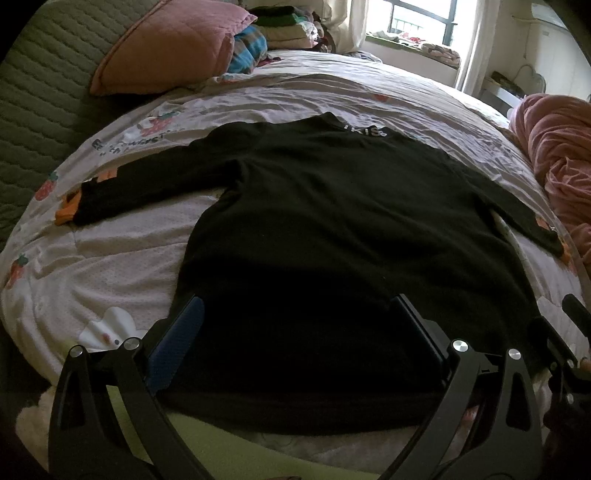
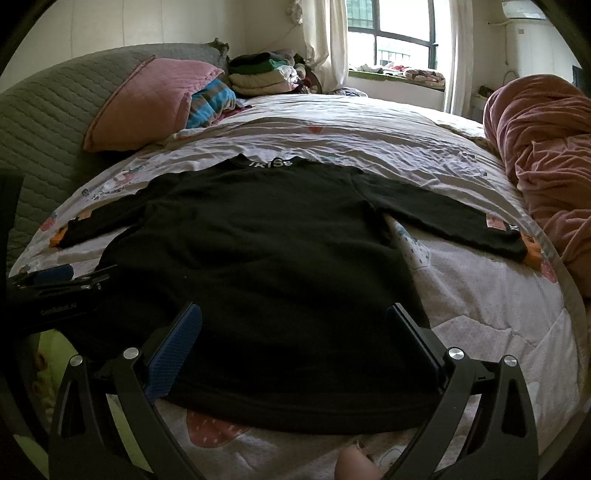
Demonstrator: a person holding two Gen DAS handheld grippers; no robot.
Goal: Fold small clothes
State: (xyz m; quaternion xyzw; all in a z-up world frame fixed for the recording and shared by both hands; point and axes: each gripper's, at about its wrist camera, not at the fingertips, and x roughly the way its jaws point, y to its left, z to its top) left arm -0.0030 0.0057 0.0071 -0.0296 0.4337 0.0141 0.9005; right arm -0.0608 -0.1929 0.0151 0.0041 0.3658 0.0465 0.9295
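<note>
Lying flat on the quilt (image 2: 480, 302), one black shirt (image 2: 266, 251) has both sleeves spread, collar toward the window. Two grippers, left (image 1: 295, 325) and right (image 2: 293, 332), hover over its hem with jaws wide, holding nothing. One pink pillow (image 2: 147, 103) leans behind.

Pink quilted pillow (image 2: 147, 103) propped against grey-green quilted headboard (image 2: 48, 122). Folded clothes stack (image 2: 262, 74) behind it, near window (image 2: 402, 40). Strawberry-print white quilt (image 2: 480, 295) covers bed. Rumpled pink blanket (image 2: 546, 155) heaped along right edge. Air conditioner (image 2: 522, 9) top right.
</note>
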